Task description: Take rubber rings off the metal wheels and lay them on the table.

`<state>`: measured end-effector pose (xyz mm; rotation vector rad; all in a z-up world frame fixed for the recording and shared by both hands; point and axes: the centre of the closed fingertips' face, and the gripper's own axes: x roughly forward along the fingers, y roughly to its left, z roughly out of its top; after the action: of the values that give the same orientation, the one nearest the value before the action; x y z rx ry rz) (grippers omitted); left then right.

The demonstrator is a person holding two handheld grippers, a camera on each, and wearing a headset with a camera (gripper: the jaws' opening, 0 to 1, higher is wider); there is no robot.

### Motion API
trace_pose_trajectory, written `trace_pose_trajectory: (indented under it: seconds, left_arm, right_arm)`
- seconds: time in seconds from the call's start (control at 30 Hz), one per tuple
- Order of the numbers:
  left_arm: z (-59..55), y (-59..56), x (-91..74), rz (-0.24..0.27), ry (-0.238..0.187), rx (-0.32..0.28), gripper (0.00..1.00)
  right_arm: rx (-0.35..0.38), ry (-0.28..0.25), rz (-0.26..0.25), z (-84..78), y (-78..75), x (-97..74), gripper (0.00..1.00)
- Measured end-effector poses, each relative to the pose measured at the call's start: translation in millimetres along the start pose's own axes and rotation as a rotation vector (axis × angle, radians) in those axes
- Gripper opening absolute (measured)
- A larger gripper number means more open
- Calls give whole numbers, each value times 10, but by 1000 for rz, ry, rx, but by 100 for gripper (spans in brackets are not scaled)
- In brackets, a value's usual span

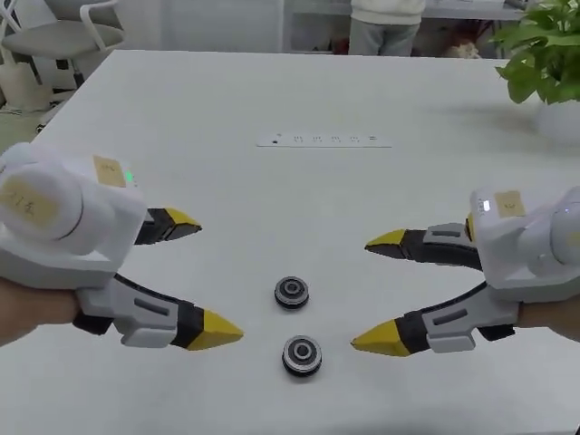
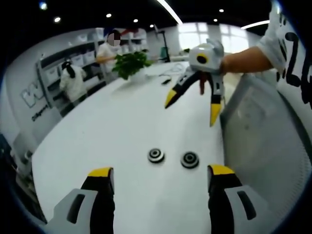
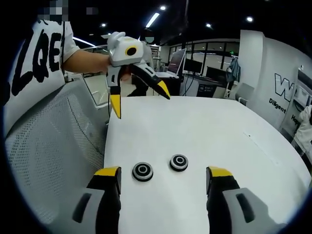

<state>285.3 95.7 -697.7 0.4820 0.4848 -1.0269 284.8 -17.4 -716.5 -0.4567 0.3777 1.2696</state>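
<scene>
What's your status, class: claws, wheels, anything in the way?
Left claw open, empty. Right claw open, empty. Far wheel, near wheel on table between claws, rings on. Nothing blocking.

Large black letters "LQE" stand on the person's white shirt (image 3: 39,53). The far wall (image 3: 265,63) carries a big "W", and under it a word beginning "Diligent". The yellow sticker (image 1: 110,170) on the left hand-held gripper (image 1: 216,276) is not readable.

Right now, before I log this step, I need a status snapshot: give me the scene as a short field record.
wheels: far wheel and near wheel, flat on the table, apart
rubber rings: dark band on both wheels, not yet removed
left gripper: open, left of wheels, touching neither
right gripper: open, right of wheels, touching neither
</scene>
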Motion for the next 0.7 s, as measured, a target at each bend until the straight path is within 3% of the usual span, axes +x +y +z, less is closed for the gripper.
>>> trace_pose_trajectory:
  seconds: [0.7]
  left_arm:
    - [-126, -108, 193, -50, 17, -10, 78]
  right_arm:
    - [44, 28, 41, -241, -9, 144, 59]
